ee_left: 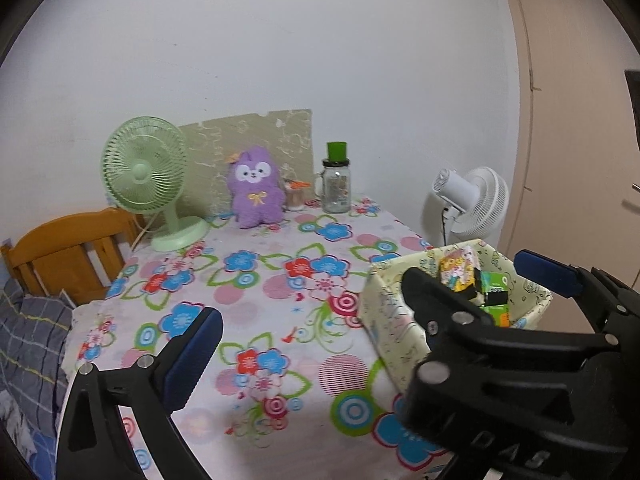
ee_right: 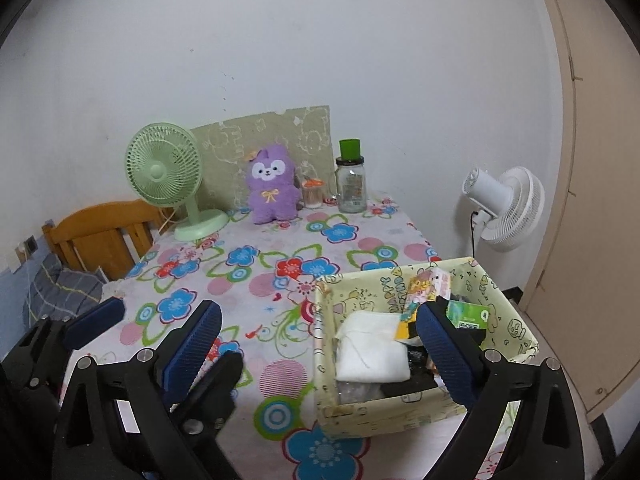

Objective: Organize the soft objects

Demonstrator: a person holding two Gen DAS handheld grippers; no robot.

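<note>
Nearest, right gripper (ee_right: 320,344) spread wide over the box (ee_right: 384,408), gripping nothing; left gripper (ee_right: 158,334) just left of it, also spread and bare. In the box: folded white cloth (ee_right: 372,348), colourful packets (ee_right: 424,292). Beyond the box, across the floral tablecloth (ee_right: 256,264), purple plush (ee_right: 272,186) upright at the far edge. Left of the plush, green fan (ee_right: 168,176); right of it, jar (ee_right: 351,184). Past the box's right, white fan (ee_right: 504,208).
</note>
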